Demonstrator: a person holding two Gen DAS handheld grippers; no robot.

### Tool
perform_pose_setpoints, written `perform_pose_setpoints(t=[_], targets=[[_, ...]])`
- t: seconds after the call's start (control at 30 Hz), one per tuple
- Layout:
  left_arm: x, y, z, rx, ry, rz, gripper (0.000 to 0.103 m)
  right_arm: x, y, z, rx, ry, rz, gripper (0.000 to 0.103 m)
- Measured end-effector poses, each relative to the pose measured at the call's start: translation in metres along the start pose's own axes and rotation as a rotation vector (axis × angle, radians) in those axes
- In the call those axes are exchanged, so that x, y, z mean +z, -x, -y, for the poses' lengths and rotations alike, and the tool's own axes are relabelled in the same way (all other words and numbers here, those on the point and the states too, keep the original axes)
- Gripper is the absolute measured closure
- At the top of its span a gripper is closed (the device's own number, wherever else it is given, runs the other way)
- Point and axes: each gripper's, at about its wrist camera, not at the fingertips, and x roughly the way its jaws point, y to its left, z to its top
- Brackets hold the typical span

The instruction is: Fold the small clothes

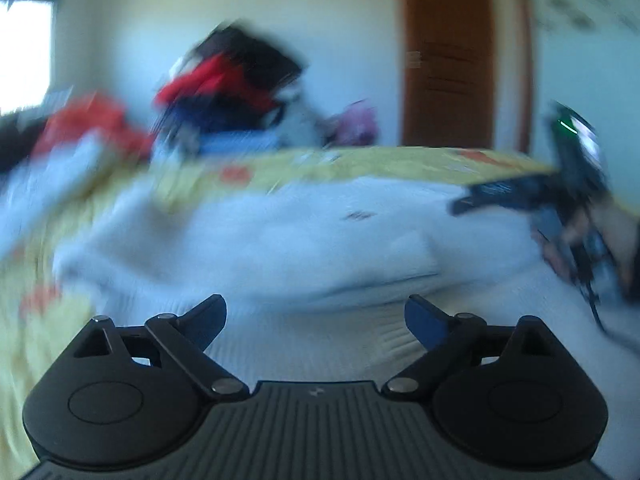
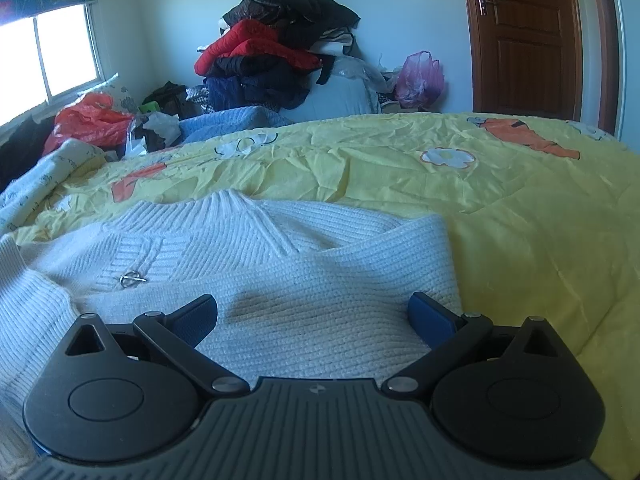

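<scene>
1. The left gripper stands wide open, nothing between its blue pads; white knit lies just beyond its tips.
2. The right gripper is also spread wide and empty, poised over the white sweater without pinching it.
3. In the right wrist view the sweater fills the space from 9 to 1 o'clock of the gripper, with a folded-over panel running toward 1 o'clock and a small metal ring at 10 o'clock.
4. The left wrist view is smeared with blur; the same sweater shows as a pale heap at 12 o'clock, and the right gripper, held in a hand, sits at 2 o'clock.
5. Under the sweater lies a yellow bedspread with flower prints.
6. Farther off at 12 o'clock is a pile of clothes, a pink bag at 1 o'clock, a wooden door at 2 o'clock.
</scene>
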Motion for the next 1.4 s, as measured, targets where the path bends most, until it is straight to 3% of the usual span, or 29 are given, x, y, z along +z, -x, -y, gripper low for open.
perform_pose_setpoints(t=[0.1,0.2,0.27,0.33,0.43,0.5,0.57,0.6,0.63,0.7,0.9,1.0,1.1,1.23,1.33,1.37,1.4], targets=[[-0.003,-0.006,-0.019,0.011,0.15,-0.044,0.006,0.005,0.011,-0.012,-0.032,0.006,0.0,0.006],[-0.002,-0.012,-0.029,0.005,0.22,-0.087,0.006,0.012,0.036,-0.028,0.163,-0.089,0.0,0.007],[-0.002,-0.011,-0.03,0.003,0.229,-0.089,0.006,0.015,0.038,-0.042,0.318,-0.147,-0.091,0.01],[-0.003,-0.009,-0.028,0.002,0.222,-0.088,0.005,0.015,0.029,-0.058,0.422,-0.188,-0.217,0.022],[-0.003,-0.009,-0.027,0.0,0.226,-0.085,0.005,0.008,0.008,-0.078,0.42,-0.184,-0.338,0.035],[0.0,-0.018,-0.031,-0.009,0.24,-0.081,0.004,0.004,0.004,-0.084,0.414,-0.19,-0.32,0.034],[-0.001,-0.023,-0.037,-0.022,0.262,-0.075,0.004,0.004,0.005,-0.089,0.421,-0.213,-0.312,0.041],[-0.001,-0.023,-0.039,-0.03,0.274,-0.073,0.003,0.003,0.005,-0.09,0.421,-0.204,-0.307,0.058],[-0.001,-0.024,-0.041,-0.036,0.283,-0.07,0.003,0.003,0.005,-0.092,0.425,-0.179,-0.314,0.095],[-0.001,-0.023,-0.042,-0.043,0.292,-0.068,0.002,0.004,0.006,-0.095,0.417,-0.148,-0.314,0.093],[-0.001,-0.023,-0.043,-0.045,0.294,-0.067,0.002,0.043,0.043,-0.093,0.427,-0.04,-0.173,0.093],[-0.002,-0.023,-0.043,-0.045,0.295,-0.067,0.002,0.071,0.064,-0.066,0.396,-0.025,-0.124,0.093],[-0.002,-0.023,-0.044,-0.047,0.297,-0.066,0.002,0.085,0.072,-0.024,0.322,-0.052,-0.134,0.093],[-0.002,-0.023,-0.043,-0.047,0.294,-0.068,0.001,0.068,0.066,0.03,0.206,-0.094,-0.178,0.093],[-0.001,-0.024,-0.041,-0.04,0.284,-0.072,0.001,0.041,0.052,0.05,0.186,-0.14,-0.205,0.093],[-0.001,-0.024,-0.041,-0.037,0.28,-0.074,0.001,0.032,0.047,0.052,0.186,-0.145,-0.212,0.092],[-0.001,-0.024,-0.04,-0.034,0.276,-0.075,0.001,0.023,0.042,0.053,0.166,-0.145,-0.214,0.084]])
